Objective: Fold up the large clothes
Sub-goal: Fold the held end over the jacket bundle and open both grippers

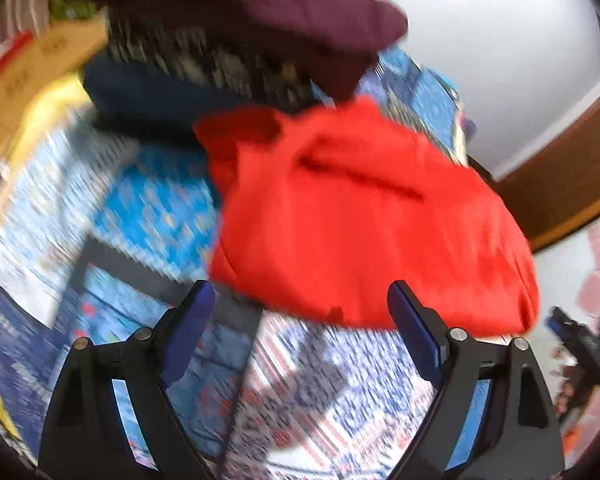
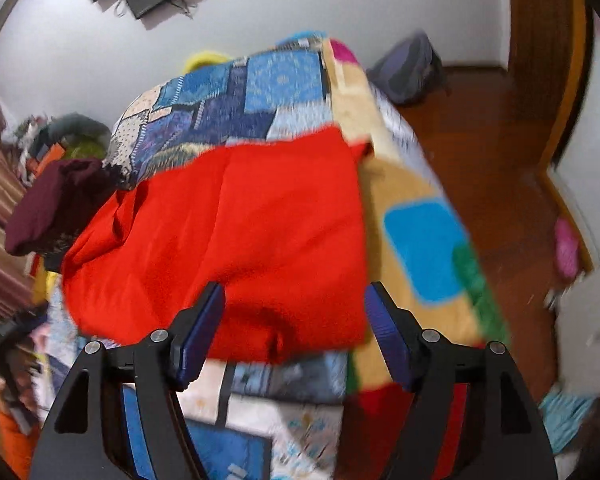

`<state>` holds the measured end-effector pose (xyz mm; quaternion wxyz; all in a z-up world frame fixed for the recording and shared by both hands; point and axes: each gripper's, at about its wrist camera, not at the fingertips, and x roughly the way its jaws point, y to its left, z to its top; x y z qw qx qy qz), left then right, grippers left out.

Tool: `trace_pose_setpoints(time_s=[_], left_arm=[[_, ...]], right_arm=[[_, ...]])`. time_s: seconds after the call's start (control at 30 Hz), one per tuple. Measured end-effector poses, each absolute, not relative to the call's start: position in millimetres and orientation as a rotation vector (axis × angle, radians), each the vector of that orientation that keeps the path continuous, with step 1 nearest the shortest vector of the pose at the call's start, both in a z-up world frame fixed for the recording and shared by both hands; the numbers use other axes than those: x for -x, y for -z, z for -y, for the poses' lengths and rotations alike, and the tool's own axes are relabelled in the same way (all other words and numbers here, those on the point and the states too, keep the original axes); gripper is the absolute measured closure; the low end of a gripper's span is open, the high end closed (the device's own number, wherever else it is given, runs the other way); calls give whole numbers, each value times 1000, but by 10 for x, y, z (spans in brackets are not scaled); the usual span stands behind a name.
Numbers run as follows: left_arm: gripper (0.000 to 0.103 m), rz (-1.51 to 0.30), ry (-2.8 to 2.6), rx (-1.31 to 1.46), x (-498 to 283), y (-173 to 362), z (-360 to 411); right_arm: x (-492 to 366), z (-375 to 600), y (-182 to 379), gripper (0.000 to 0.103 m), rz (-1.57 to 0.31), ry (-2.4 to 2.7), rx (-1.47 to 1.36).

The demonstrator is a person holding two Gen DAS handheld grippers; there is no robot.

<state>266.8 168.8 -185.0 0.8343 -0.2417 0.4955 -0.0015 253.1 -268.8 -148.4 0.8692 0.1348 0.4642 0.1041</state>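
Bedspread [image 2: 284,80]: red garment [image 2: 236,232] beyond tongs [image 2: 294,320] (apart)

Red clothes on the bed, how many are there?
1. The red garment lies on the patchwork bedspread, just ahead of both open grippers. A maroon garment sits behind it, toward its left. More could be hidden in that pile.

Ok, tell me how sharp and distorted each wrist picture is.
Left wrist view: heavy motion smear over the bedspread and the red garment; only the left gripper is crisp. Right wrist view: milder blur, worst at the right edge; the right gripper is sharp. Both show fisheye bending and dark corners.
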Motion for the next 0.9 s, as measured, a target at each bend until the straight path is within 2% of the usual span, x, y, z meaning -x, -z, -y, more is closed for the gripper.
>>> trace_pose_setpoints(time_s=[0.4,0.73,0.8,0.83,0.87,0.9], left_arm=[[15,-1115,148,811,-2791,2408,-1498],[15,-1042,95,1012,-3178,2640,-1712],[20,-1035,74,970,-3238,2627,-1685],[31,-1034,59,925,-3261,2597,-1652],[49,-1034,41,877,-3273,2563,-1614],[59,-1037,30,838,-3316,2533,-1570]], right_arm=[[-2505,2739,2065,34,-1103,-248,-673],[-3063,2702,2220,32,-1045,-198,-861],[-3100,2694,2189,36,-1040,-191,-831],[-3129,2654,2161,46,-1038,-195,-802],[-3119,2674,2141,53,-1034,-193,-784],[-3115,2655,2111,69,-1029,-182,-754]])
